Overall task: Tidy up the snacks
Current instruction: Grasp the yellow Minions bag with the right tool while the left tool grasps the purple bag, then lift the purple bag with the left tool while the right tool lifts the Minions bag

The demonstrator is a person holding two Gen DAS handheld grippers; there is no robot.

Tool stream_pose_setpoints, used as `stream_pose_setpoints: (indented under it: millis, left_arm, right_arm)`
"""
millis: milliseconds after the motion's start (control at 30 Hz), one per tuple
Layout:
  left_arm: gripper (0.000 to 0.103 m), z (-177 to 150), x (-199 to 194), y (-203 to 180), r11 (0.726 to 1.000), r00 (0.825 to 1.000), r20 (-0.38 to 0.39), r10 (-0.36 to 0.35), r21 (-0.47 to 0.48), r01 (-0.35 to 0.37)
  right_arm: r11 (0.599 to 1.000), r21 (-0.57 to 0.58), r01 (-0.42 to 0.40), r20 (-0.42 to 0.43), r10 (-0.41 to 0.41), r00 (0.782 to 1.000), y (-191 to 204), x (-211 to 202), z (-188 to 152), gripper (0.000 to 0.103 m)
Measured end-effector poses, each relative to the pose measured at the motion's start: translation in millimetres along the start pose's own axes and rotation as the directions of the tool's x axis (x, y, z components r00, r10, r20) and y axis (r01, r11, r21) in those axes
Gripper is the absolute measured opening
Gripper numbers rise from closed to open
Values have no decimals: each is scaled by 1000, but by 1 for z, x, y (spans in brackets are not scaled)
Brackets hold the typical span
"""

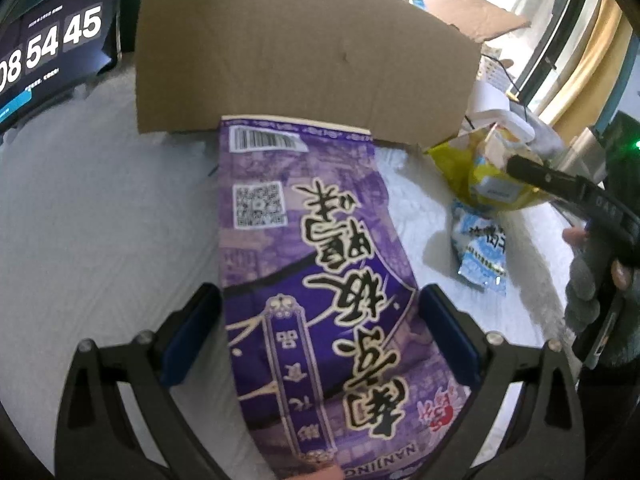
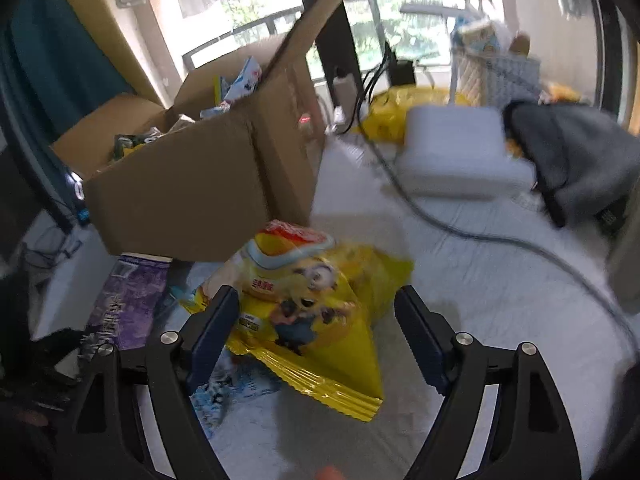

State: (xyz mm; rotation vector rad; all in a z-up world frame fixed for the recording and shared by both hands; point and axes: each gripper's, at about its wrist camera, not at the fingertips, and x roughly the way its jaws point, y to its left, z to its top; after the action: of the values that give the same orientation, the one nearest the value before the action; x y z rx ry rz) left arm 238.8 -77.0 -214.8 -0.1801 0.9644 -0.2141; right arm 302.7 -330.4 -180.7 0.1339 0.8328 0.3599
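Observation:
A purple snack bag (image 1: 312, 240) lies lengthwise on the white bed, its far end tucked under the flap of the cardboard box (image 1: 300, 52). My left gripper (image 1: 320, 292) is set wide across it, with both blue pads against the bag's side edges. In the right wrist view a yellow cartoon-print snack bag (image 2: 320, 312) lies between the fingers of my right gripper (image 2: 316, 294), which is open. The right pad stands clear of the bag. The purple snack bag (image 2: 128, 300) shows at the left, in front of the cardboard box (image 2: 180, 200), which holds several snack packs.
A light blue snack pack (image 1: 484, 248) lies under the yellow bag (image 1: 472, 168). A tablet (image 1: 52, 48) showing a clock stands at the far left. A grey cable (image 2: 480, 236), a white cushion (image 2: 456, 156) and grey clothing (image 2: 580, 152) lie on the bed at the right.

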Motion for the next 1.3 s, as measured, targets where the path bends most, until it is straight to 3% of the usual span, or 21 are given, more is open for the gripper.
stream_pose_setpoints:
  millis: [67,100,133,333,400,967,1133,1300]
  left_arm:
    - [80,0,-3,0,1000,1000,-3,-22,4,22]
    - [62,2,-4,1,1000,1000,-11,-28,13,28]
    - [54,2,-5,-1,999,999,-21,-39,31,39]
    - [34,-1,-21,-6,996,998,12,-58,65,57]
    - [30,-2,-28,-9,994,997,27,-68,83,66]
    - [21,-1,-91,14,989,983,151,-102,120,84]
    - [25,-1,-72,39,999,993,118,-26,43,21]
    - [29,-10,-66,70,999,996,87,22,-30,-20]
  right_arm:
    - [999,32,-24,-19,25,1000,-4,2,-1,80]
    - [999,35,-37,-24,38,999,-3,2,-2,74]
    - [999,31,-43,-23,43,999,-2,1,-3,70]
    - [996,-86,11,17,-10,1000,29,-11,-10,45]
    - [991,-130,34,39,-29,999,38,-16,-13,42]
    - [970,-224,94,203,-48,978,79,-78,0,36]
    - [969,-243,47,207,4,978,97,-83,-1,36]
    - [961,-270,-66,138,106,985,129,-73,-26,36]
